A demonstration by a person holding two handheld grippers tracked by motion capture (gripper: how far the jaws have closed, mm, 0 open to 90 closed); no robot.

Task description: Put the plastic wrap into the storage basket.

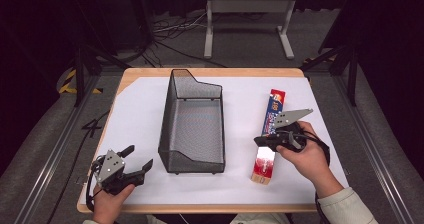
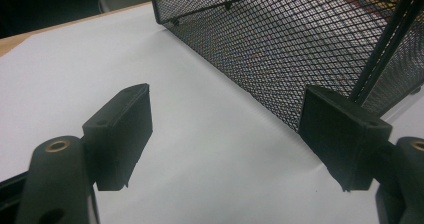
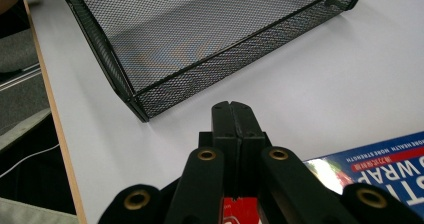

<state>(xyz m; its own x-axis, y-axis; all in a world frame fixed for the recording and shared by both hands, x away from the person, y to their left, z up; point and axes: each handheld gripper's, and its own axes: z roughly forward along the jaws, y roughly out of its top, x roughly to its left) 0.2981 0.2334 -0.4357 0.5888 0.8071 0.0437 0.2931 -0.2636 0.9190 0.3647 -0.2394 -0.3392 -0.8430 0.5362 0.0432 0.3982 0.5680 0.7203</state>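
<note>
Right tool pressed together, nothing pinched, hovering over long box lying directly beneath on table. Left tool spread, empty, mesh basket just ahead.

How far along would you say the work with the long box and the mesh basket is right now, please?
Early stage. Nothing looks done: the wire mesh basket is empty. In hand: the right gripper has its jaws pressed together, over the near end of the long red-and-blue box, which seems to lie on the white table beside the basket. The left gripper waits open. Left: probably getting the box into the basket.
</note>
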